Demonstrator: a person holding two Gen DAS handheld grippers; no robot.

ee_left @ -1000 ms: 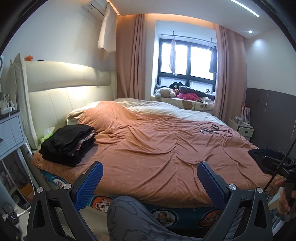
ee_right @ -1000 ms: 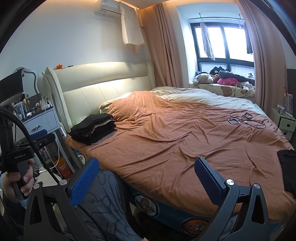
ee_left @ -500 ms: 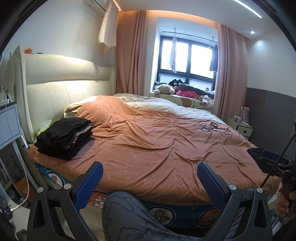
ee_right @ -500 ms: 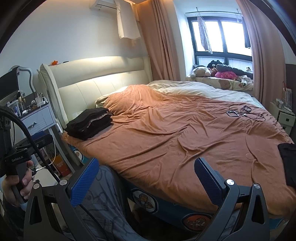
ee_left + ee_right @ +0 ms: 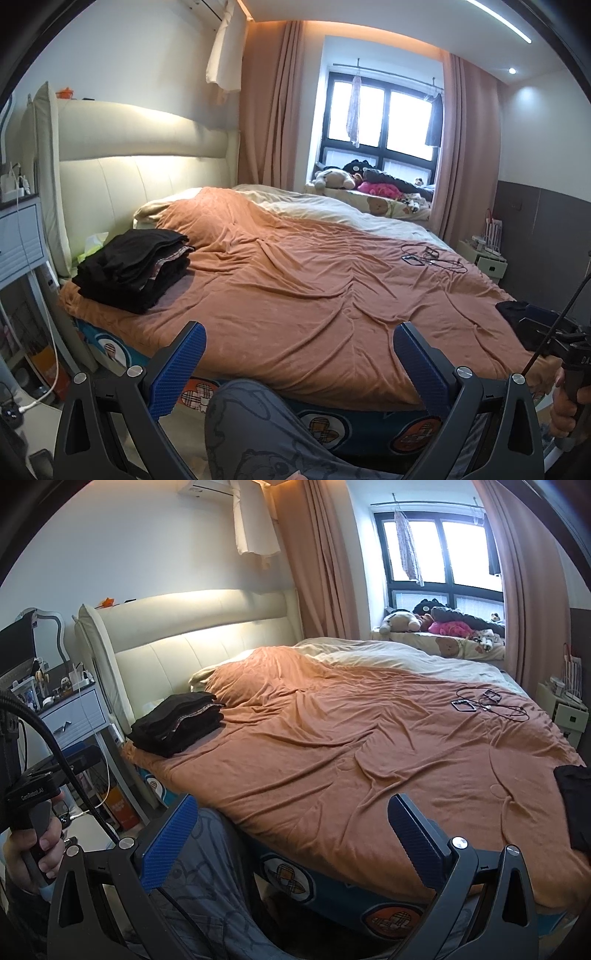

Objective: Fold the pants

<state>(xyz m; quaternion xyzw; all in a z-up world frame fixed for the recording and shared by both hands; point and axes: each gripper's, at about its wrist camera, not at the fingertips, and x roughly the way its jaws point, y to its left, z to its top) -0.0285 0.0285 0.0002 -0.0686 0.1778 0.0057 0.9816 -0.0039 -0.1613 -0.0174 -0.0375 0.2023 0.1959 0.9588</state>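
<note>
A stack of folded black pants (image 5: 135, 267) (image 5: 177, 723) lies on the bed's near left corner by the headboard. Another dark garment (image 5: 511, 312) (image 5: 574, 805) lies unfolded at the bed's right edge. My left gripper (image 5: 299, 350) hangs open in front of the bed's near edge, above a knee in grey patterned trousers, with nothing between its blue fingers. My right gripper (image 5: 291, 827) is open as well, empty, level with the mattress side. Each view catches the other gripper's handle in a hand at its edge.
An orange blanket (image 5: 314, 280) covers the wide bed. A phone and cables (image 5: 480, 703) lie far right on it. A bedside table (image 5: 70, 710) stands left of the headboard, a small cabinet (image 5: 484, 254) at the right wall. Plush toys sit on the window sill (image 5: 369, 181).
Both views have drifted slightly downward and toward the bed's left, so the folded stack sits a little nearer. Both grippers stayed open and empty.
</note>
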